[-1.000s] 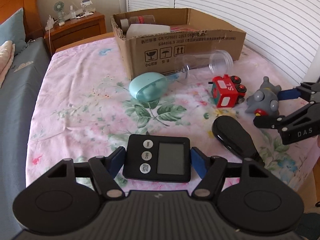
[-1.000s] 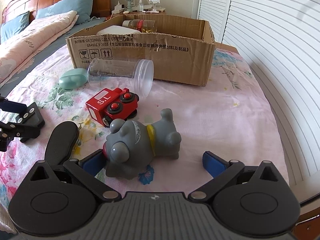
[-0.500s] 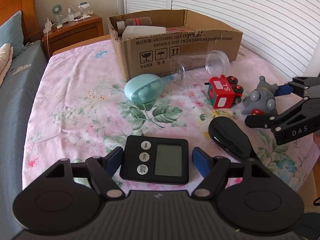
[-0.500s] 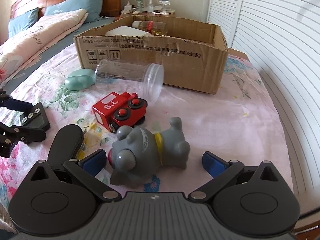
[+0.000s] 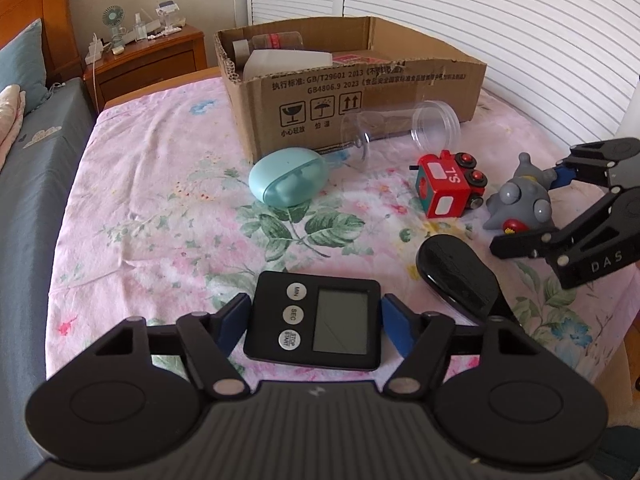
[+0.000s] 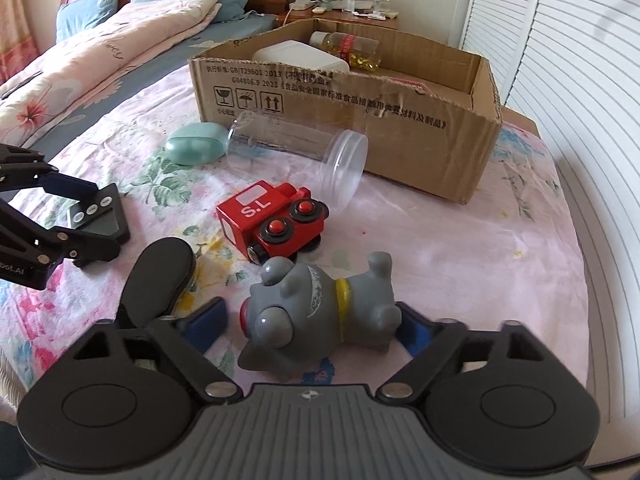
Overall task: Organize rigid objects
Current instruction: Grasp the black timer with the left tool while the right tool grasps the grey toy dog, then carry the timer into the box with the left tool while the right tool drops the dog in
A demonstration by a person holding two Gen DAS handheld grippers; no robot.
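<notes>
My left gripper (image 5: 316, 322) straddles a black digital timer (image 5: 316, 320) lying on the floral bedsheet; its blue pads sit close on both sides of it, contact unclear. My right gripper (image 6: 312, 320) has closed in around a grey toy dog (image 6: 320, 312) lying on its side; the right pad touches its back, the left pad stands a little off its head. The dog also shows in the left wrist view (image 5: 520, 204). A red toy train (image 6: 272, 224), a clear plastic jar (image 6: 296, 156) on its side and a mint oval case (image 6: 196, 144) lie before the cardboard box (image 6: 360, 116).
A black oval case (image 5: 456, 276) lies between the timer and the dog. The box holds a bottle (image 6: 348, 46) and a white container (image 6: 300, 60). White shutter doors (image 6: 580, 80) stand at the right. Pillows (image 6: 100, 48) and a nightstand (image 5: 148, 60) are behind.
The right gripper's jaws have narrowed around the toy dog and it has moved forward. The left gripper's jaws have closed in slightly on the timer.
</notes>
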